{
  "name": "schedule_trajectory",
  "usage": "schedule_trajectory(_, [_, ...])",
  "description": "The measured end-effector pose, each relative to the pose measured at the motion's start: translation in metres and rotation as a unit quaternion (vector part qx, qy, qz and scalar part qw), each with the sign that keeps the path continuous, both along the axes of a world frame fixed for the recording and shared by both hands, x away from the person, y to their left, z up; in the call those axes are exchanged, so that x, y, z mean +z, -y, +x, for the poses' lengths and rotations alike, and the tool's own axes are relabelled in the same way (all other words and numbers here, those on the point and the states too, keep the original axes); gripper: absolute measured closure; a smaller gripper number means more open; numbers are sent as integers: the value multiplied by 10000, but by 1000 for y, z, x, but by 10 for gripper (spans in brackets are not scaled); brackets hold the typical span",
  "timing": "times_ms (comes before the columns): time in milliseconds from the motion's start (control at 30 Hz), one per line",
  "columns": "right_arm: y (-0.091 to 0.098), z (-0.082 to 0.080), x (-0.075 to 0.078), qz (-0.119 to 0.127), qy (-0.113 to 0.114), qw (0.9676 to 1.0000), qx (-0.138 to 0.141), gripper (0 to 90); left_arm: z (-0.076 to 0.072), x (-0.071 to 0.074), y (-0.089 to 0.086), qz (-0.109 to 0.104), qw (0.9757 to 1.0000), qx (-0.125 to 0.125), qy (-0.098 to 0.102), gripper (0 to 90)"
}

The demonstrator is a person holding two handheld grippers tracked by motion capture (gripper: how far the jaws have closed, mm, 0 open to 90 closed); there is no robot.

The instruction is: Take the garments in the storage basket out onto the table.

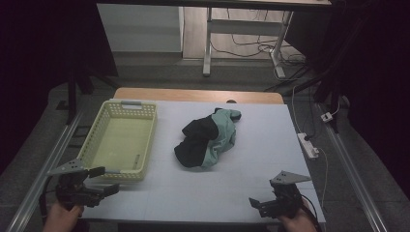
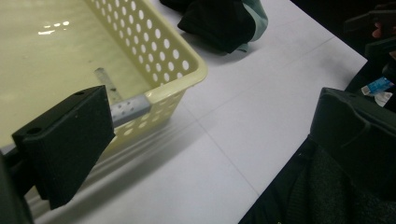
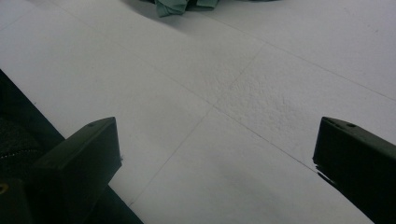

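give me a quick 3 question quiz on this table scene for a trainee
1. True or false: the basket has clothes in it.
2. Where does the clothes pile lie relative to the basket? A) to its right on the table B) inside it C) on the floor
3. How do the jaws of the left gripper and the right gripper stand?

Key
1. False. The basket is empty.
2. A. The black and green pile sits mid-table, apart from the basket.
3. Both are open and hold nothing. Each is at the near edge, the left one by the basket's near corner.
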State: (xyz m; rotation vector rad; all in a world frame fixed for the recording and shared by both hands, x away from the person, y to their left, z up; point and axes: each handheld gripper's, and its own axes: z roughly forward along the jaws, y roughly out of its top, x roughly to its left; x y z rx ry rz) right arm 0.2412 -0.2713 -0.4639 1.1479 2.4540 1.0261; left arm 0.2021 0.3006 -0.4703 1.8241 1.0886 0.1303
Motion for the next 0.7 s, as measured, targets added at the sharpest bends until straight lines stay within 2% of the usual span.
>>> schedule_trajectory(400, [1,0,0,43,2,10000,-13,6,-12,-7,-11,151,9997,173,-101,0])
schedule_trajectory(700, [0,0,0,28,12,10000,-19,6,-23,-9,-14,414,9985,293,-189,0])
